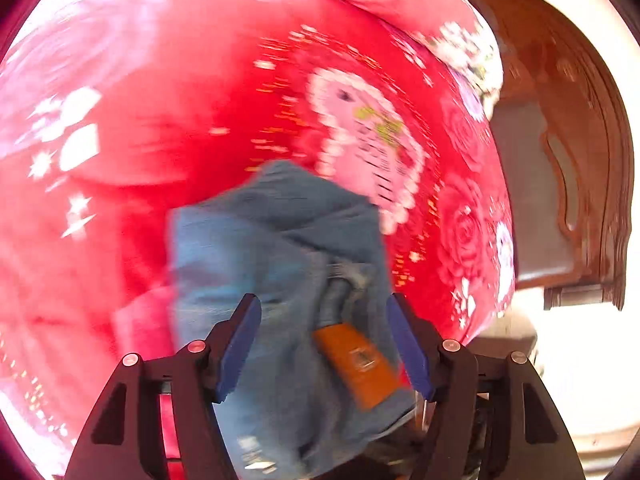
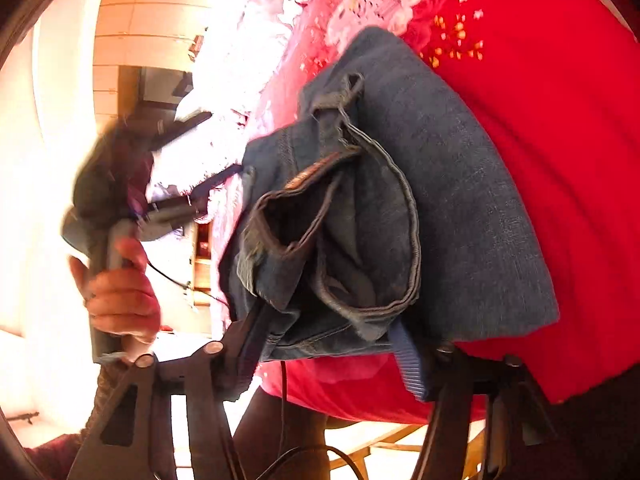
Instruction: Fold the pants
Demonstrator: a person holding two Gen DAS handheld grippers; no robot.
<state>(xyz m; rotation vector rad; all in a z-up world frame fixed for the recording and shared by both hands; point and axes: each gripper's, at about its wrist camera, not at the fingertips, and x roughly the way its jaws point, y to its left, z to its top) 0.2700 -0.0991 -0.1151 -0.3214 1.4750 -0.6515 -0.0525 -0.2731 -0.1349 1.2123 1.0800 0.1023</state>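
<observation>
Folded jeans (image 2: pixel 420 184) on red blanket (image 2: pixel 560 160); right hand-held gripper (image 2: pixel 332 356) apparently open.

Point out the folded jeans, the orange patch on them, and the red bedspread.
folded jeans (image 2: pixel 460 200): right wrist view, on the broad top denim panel.
orange patch (image 1: pixel 356 364): left wrist view, on the patch's middle, at the waistband.
red bedspread (image 1: pixel 180 120): left wrist view, on plain red cloth beyond the jeans.

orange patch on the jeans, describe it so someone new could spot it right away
Start at the big red floral bedspread and find the folded bundle of blue denim jeans lying on it. On its near end sits a rectangular orange-brown leather label. It is the only smooth, orange piece on the blue cloth.
</observation>
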